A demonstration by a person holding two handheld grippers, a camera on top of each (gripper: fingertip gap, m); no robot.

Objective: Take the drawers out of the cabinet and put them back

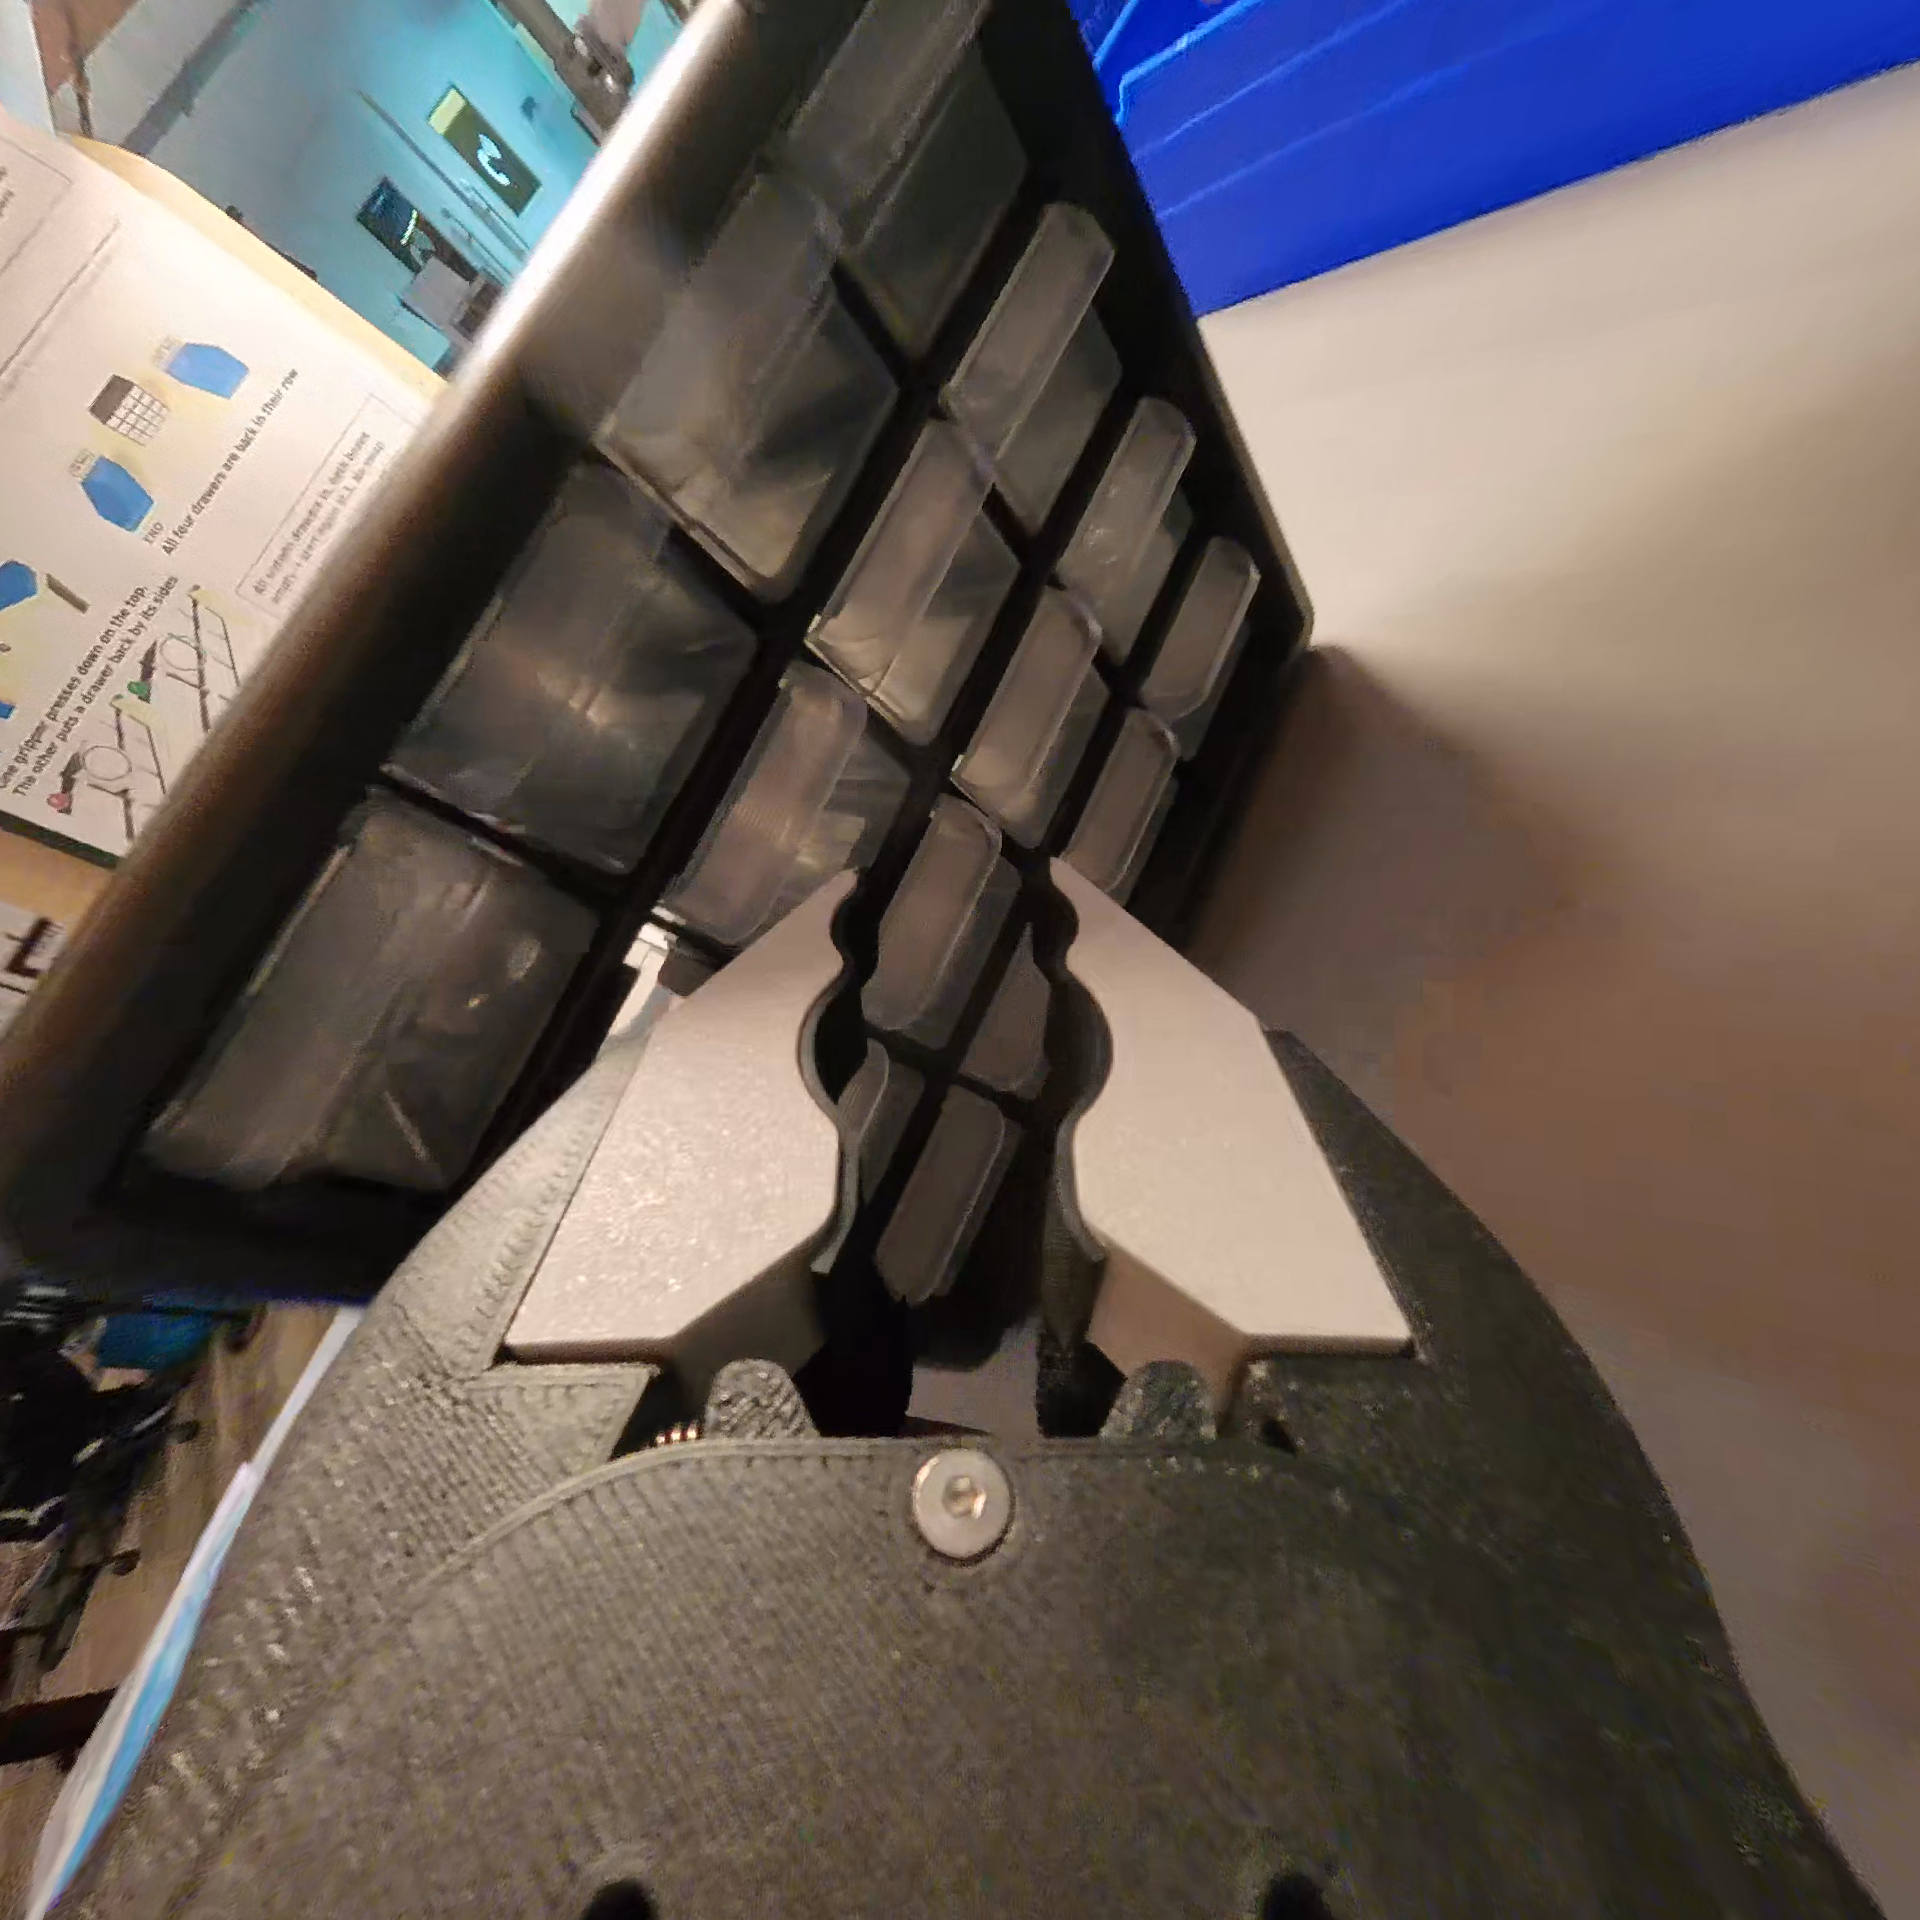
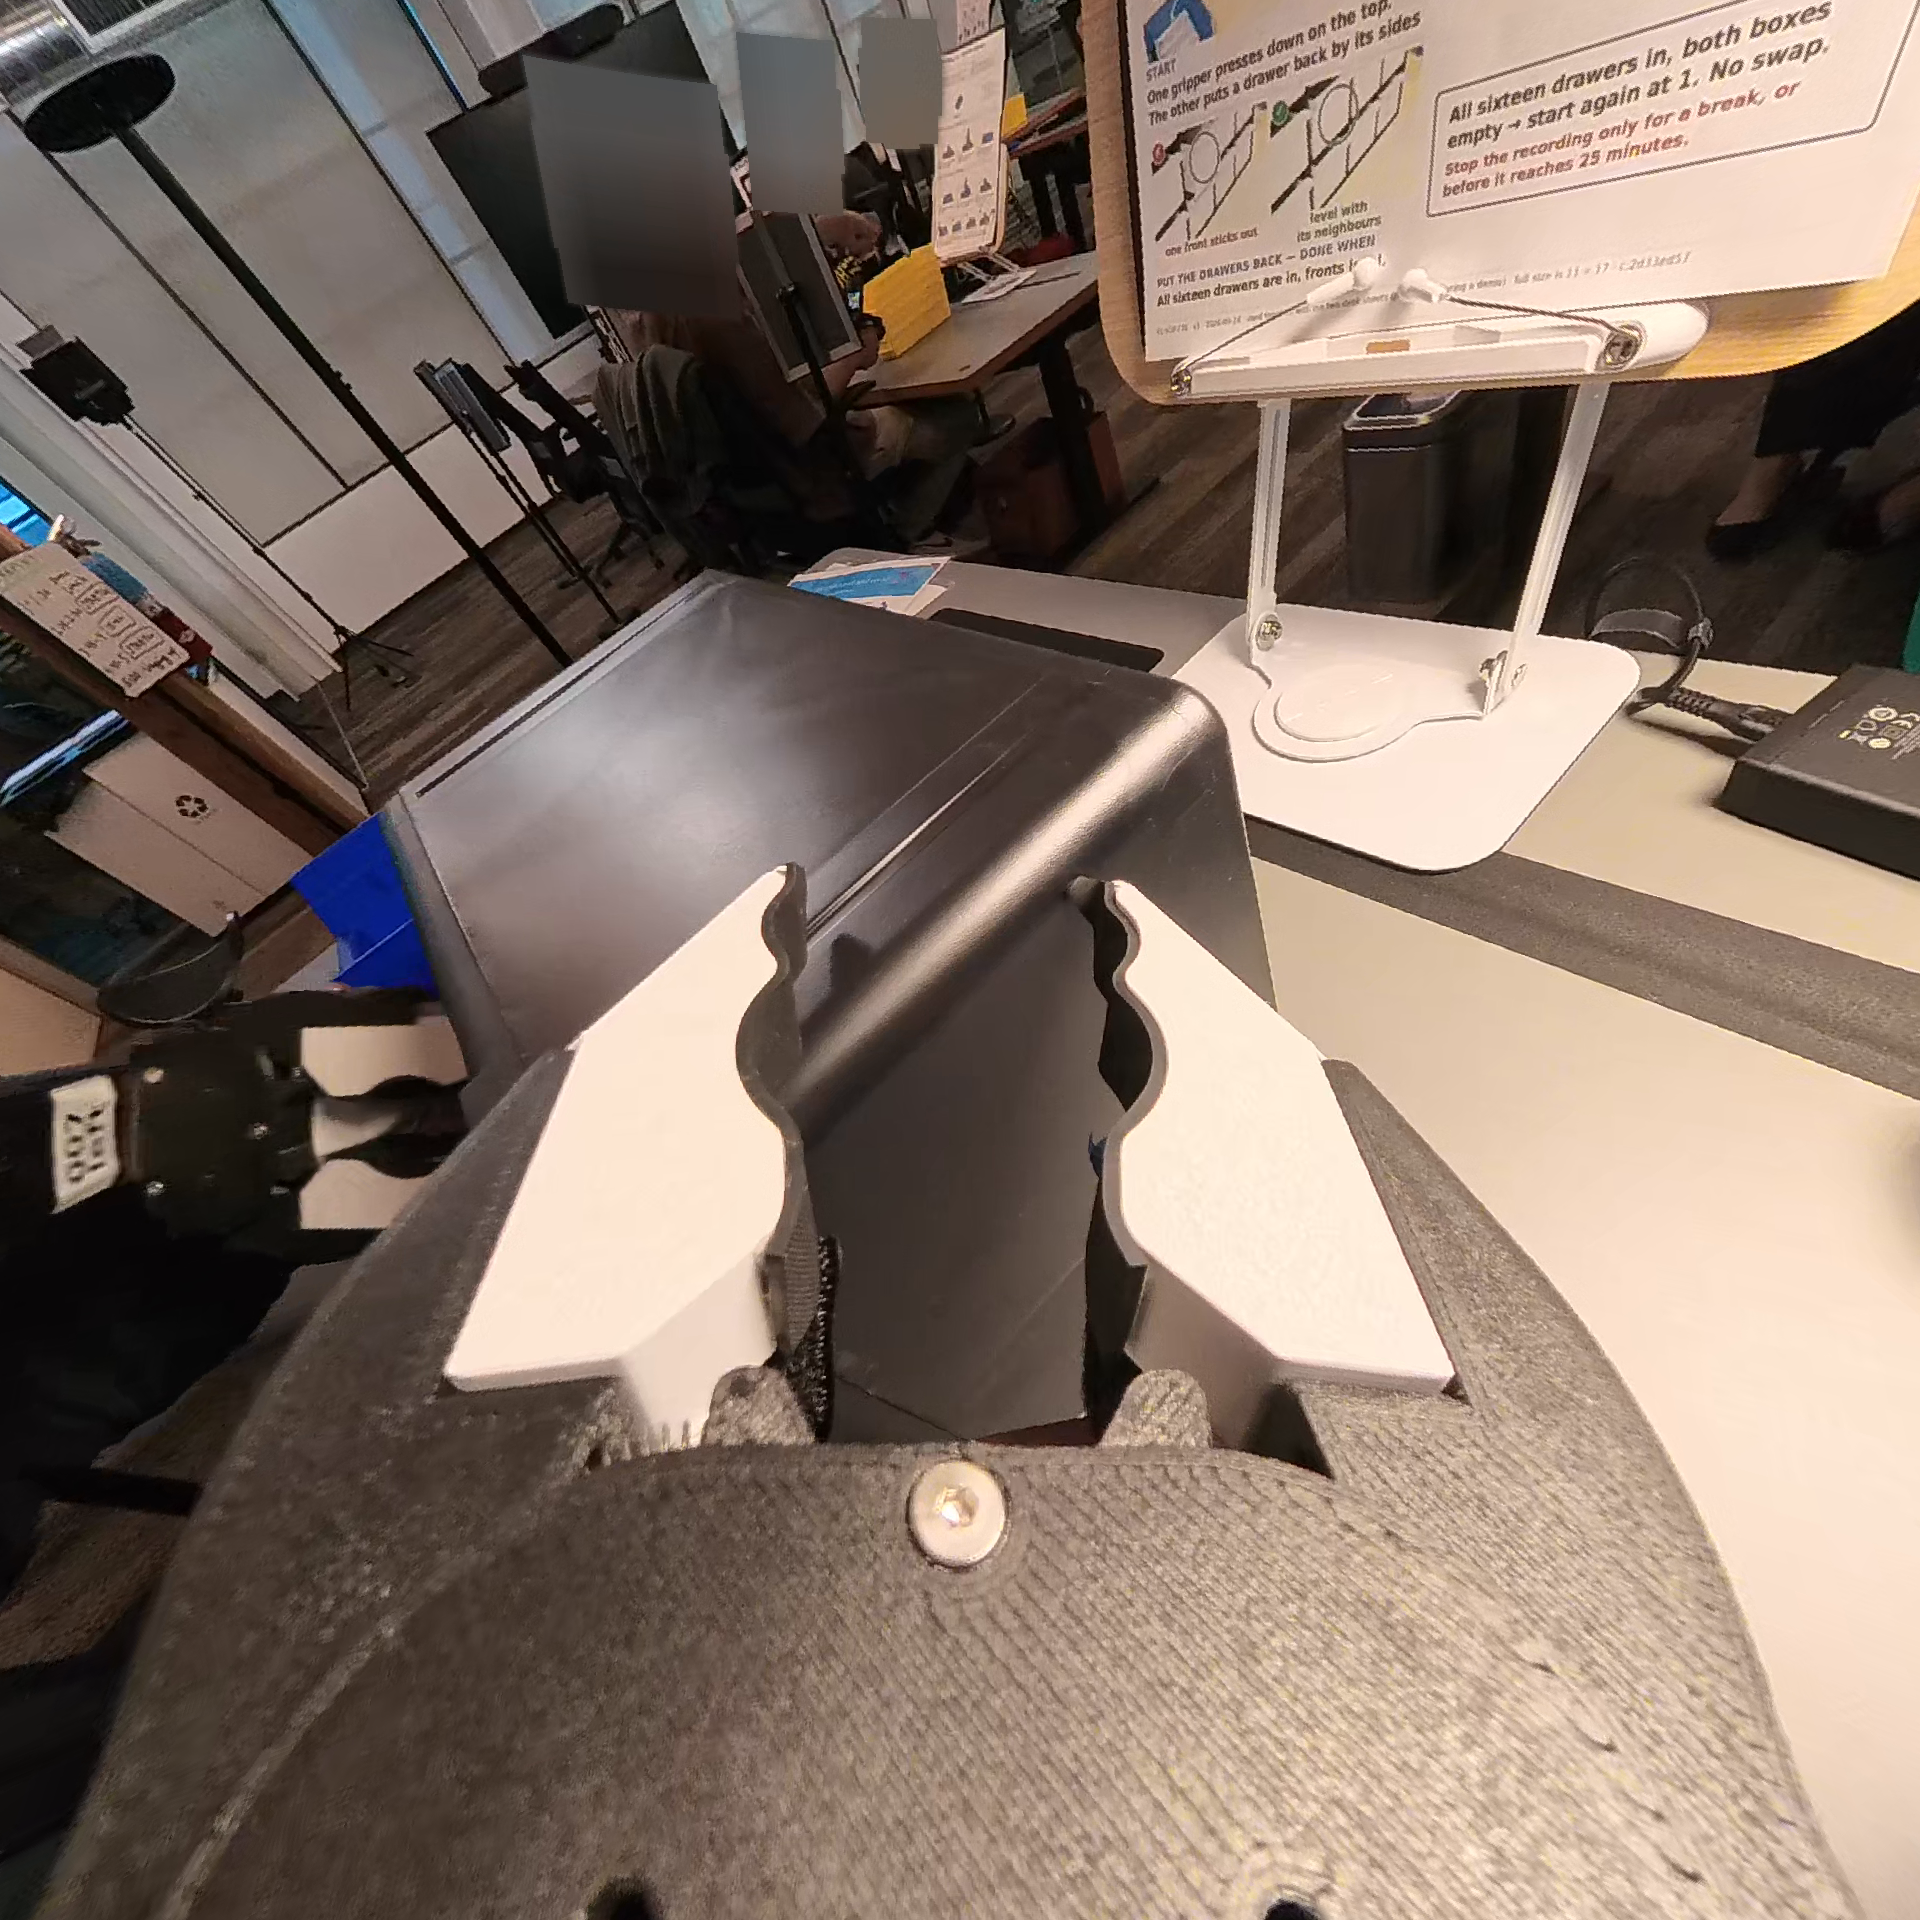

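Note:
The black cabinet (image 1: 1143,270) fills the left wrist view, its front holding several translucent grey drawers. My left gripper (image 1: 954,883) is close to the front, and its fingers stand on either side of one small drawer (image 1: 935,914). Dark gaps separate the pads from that drawer, so the gripper is open. In the right wrist view I look down on the cabinet's black top (image 2: 727,790). My right gripper (image 2: 948,885) is open and straddles the rounded right edge of the top, holding nothing. The left gripper also shows at the cabinet's front in the right wrist view (image 2: 374,1101).
Blue bins (image 1: 1455,135) stand beyond the cabinet; one also shows in the right wrist view (image 2: 364,914). A white stand (image 2: 1455,748) bearing an instruction sheet (image 2: 1455,156) and a black box (image 2: 1839,769) sit on the beige table (image 2: 1558,1143) to the right.

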